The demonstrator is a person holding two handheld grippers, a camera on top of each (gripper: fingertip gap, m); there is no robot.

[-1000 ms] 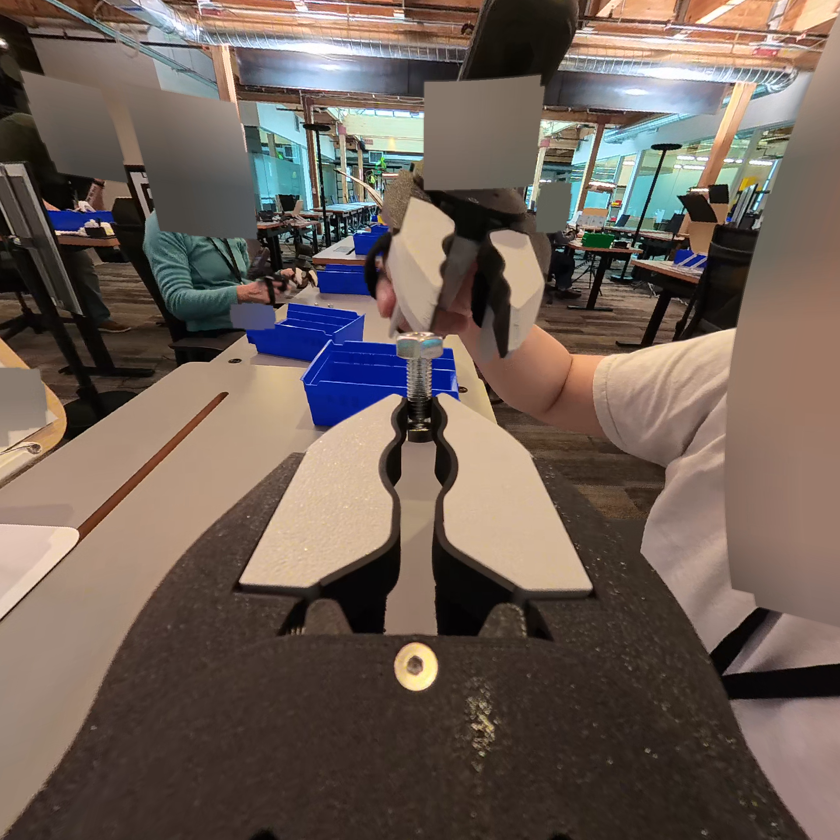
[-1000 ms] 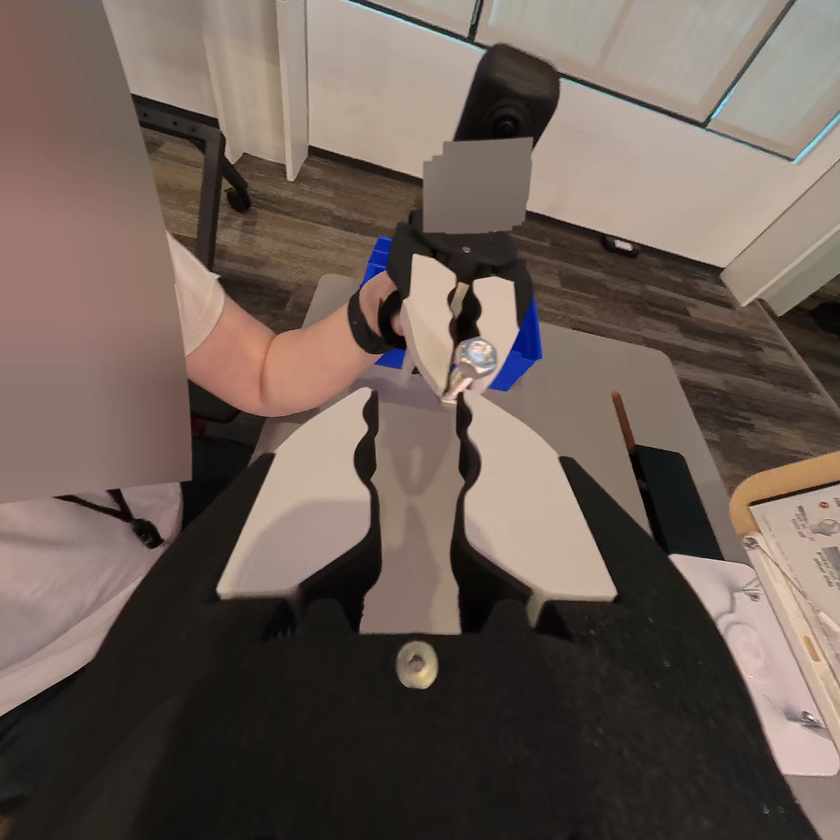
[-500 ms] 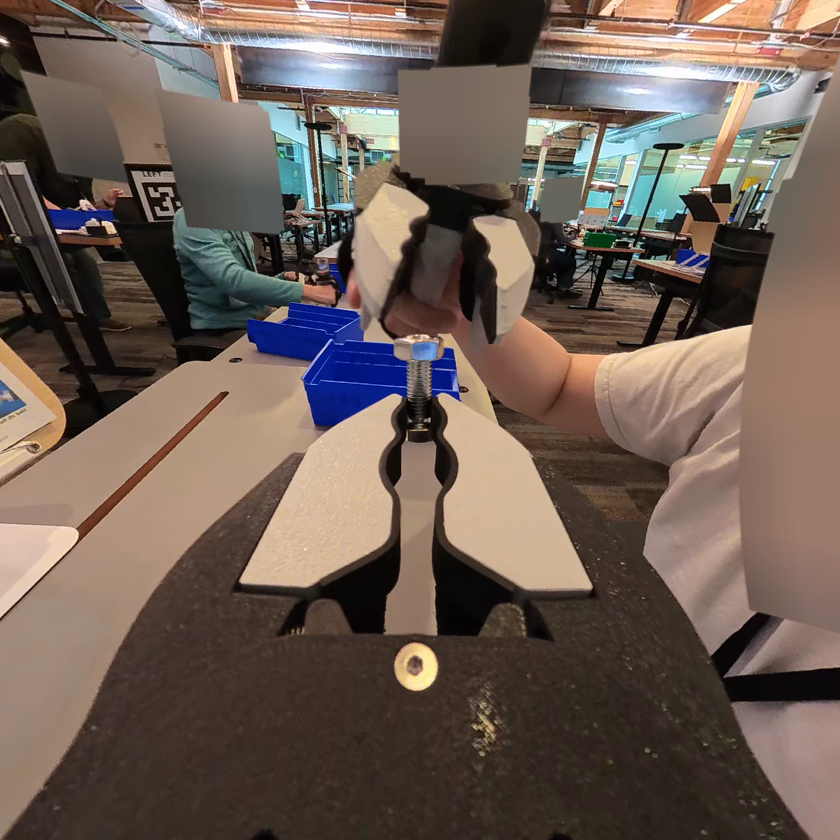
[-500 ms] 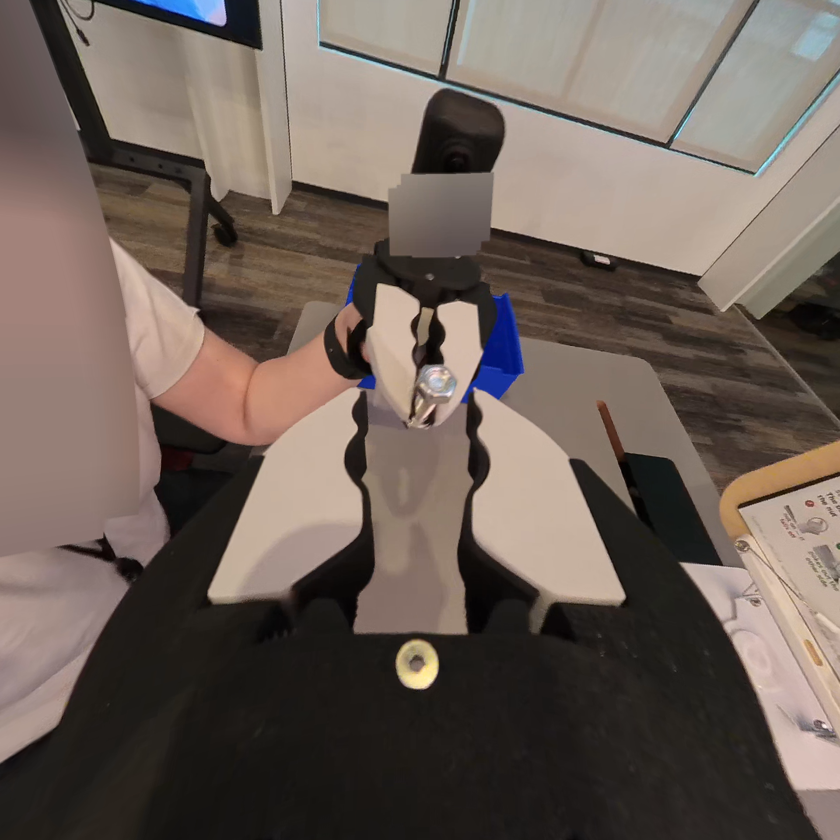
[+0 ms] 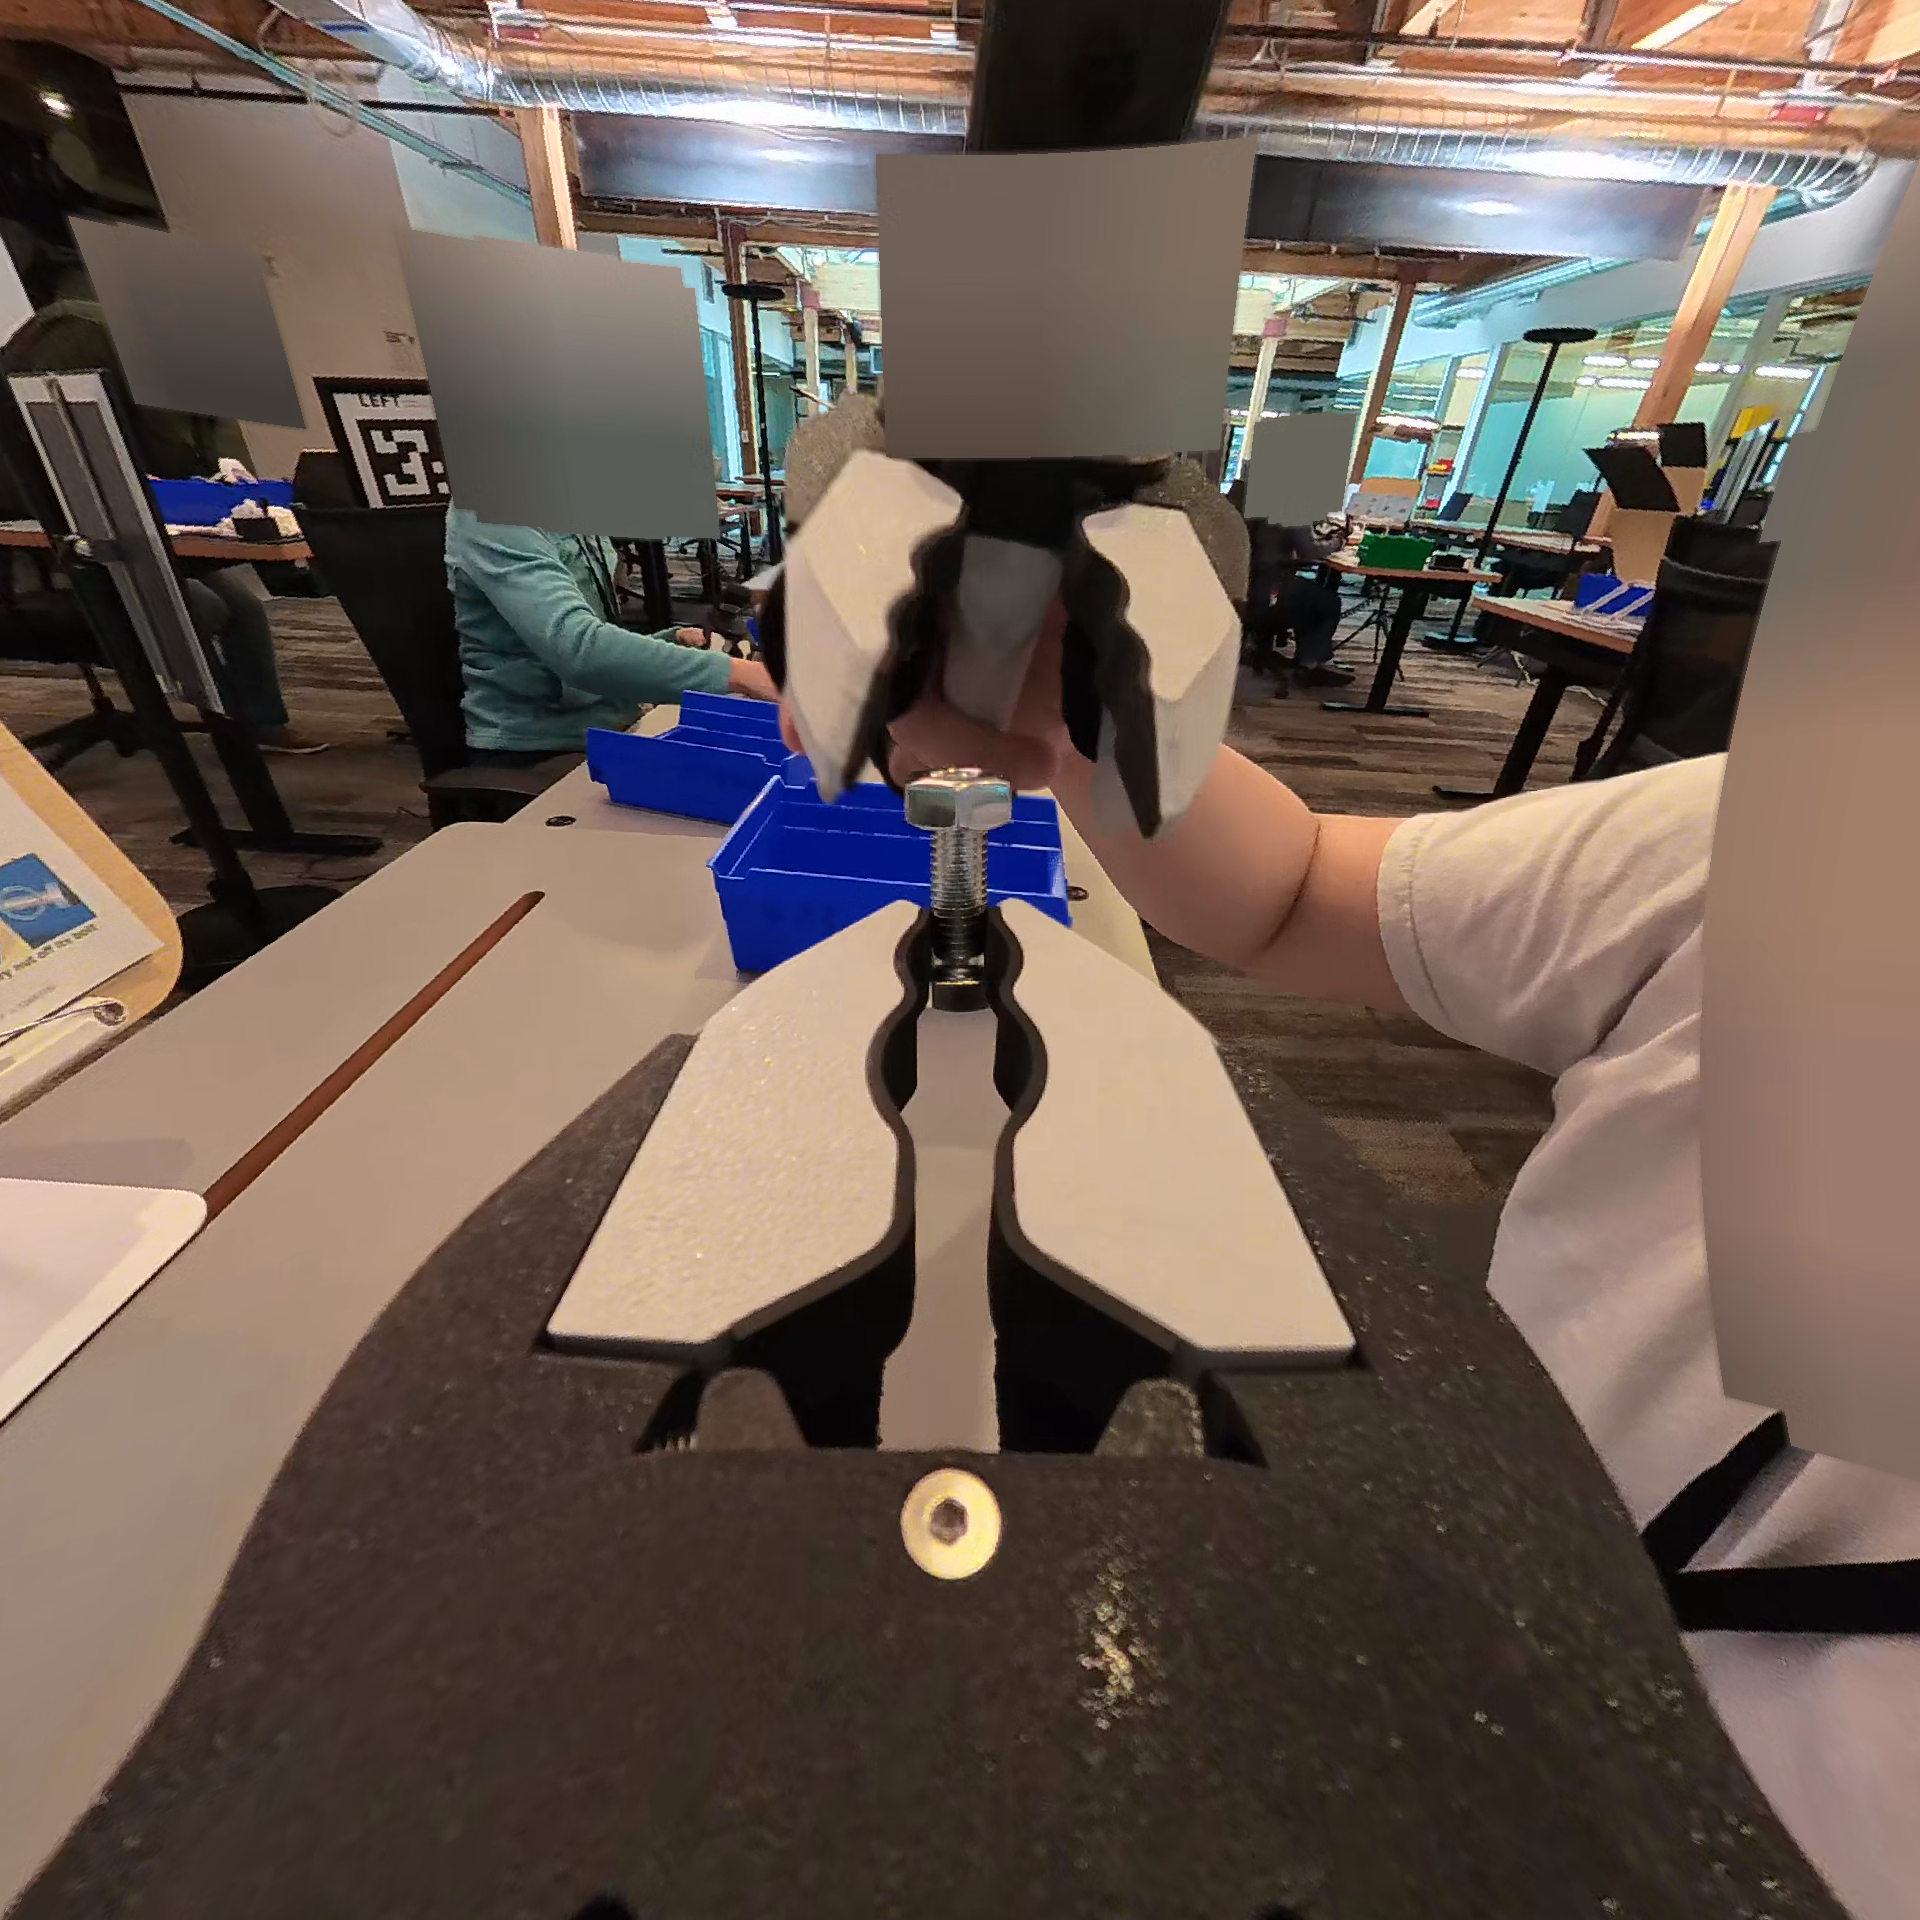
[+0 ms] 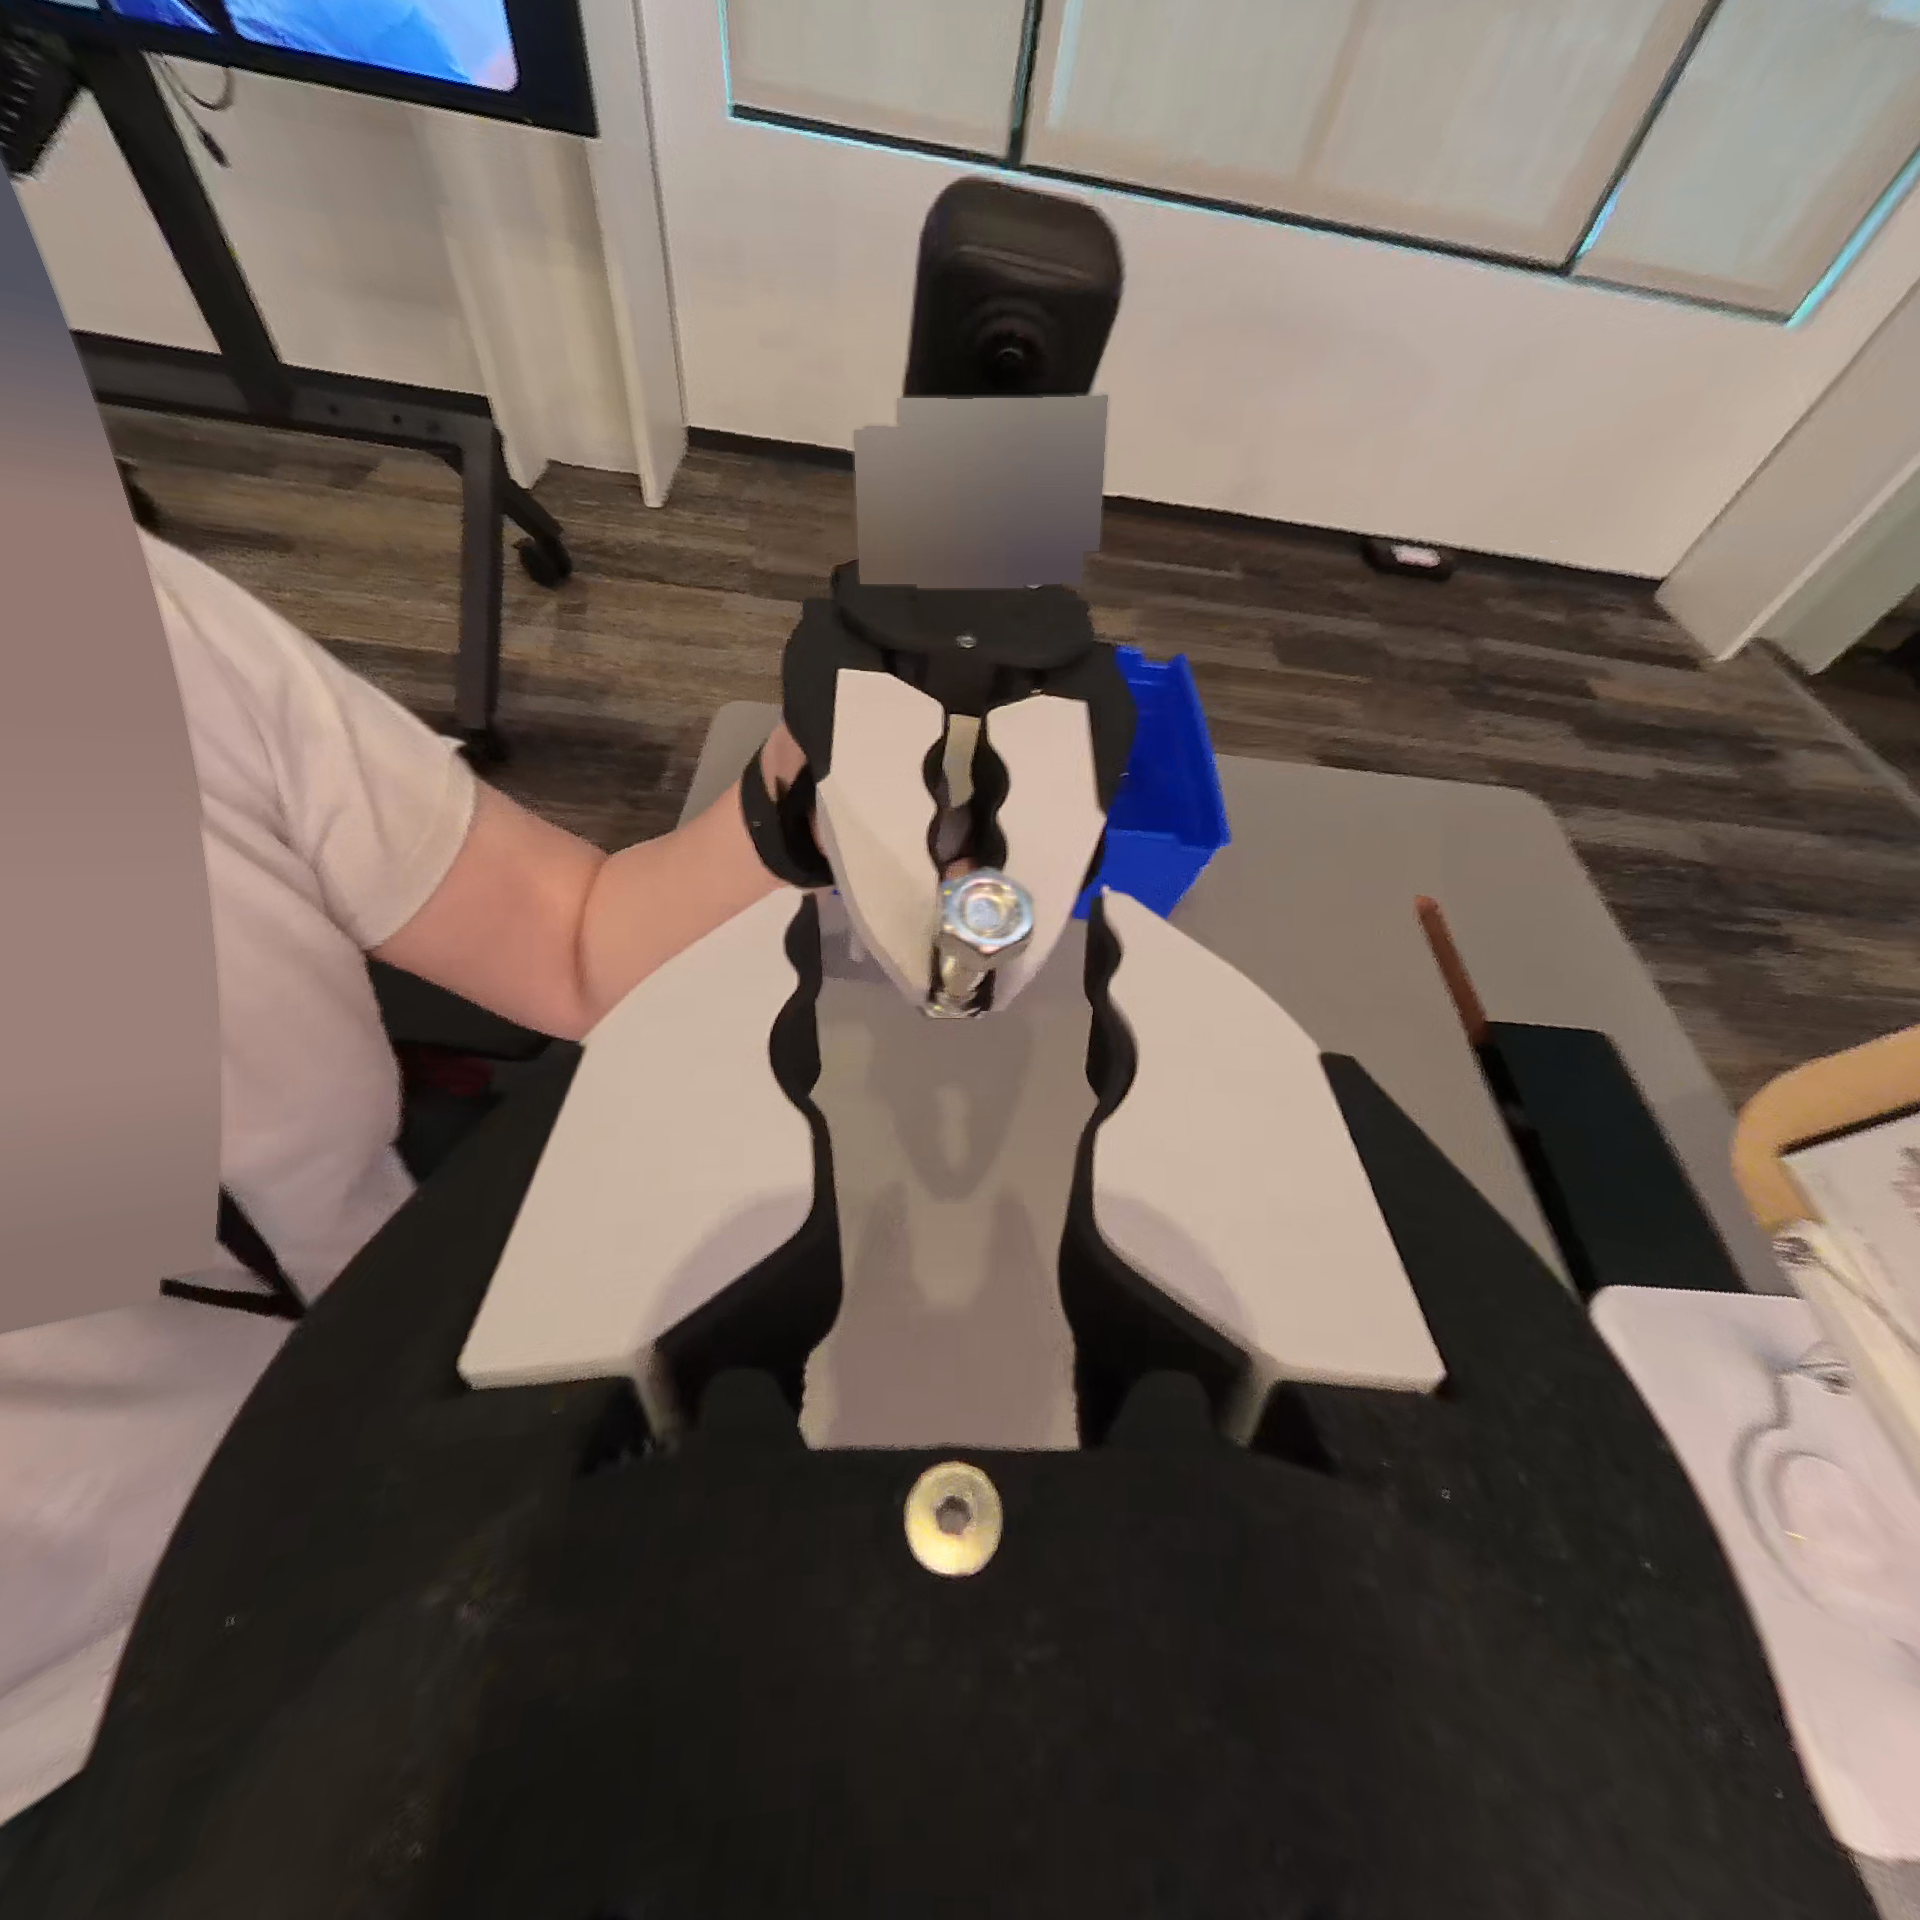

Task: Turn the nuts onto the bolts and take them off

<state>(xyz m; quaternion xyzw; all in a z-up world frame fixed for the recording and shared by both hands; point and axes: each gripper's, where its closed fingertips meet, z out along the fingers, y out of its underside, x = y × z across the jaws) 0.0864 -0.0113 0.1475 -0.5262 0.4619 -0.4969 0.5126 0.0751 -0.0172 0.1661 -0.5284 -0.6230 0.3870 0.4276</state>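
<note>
Pinching the lower threads of the upright bolt (image 5: pixel 957 862), the left gripper (image 5: pixel 957 961) holds stiff, slippery steel, while the right gripper (image 5: pixel 987 774), spread wide at twelve o'clock, should take its flat-sided head.

bolt (image 5: pixel 957 871) lower end hidden between left gripper (image 5: pixel 957 940) fingertips; nut unseen
</note>
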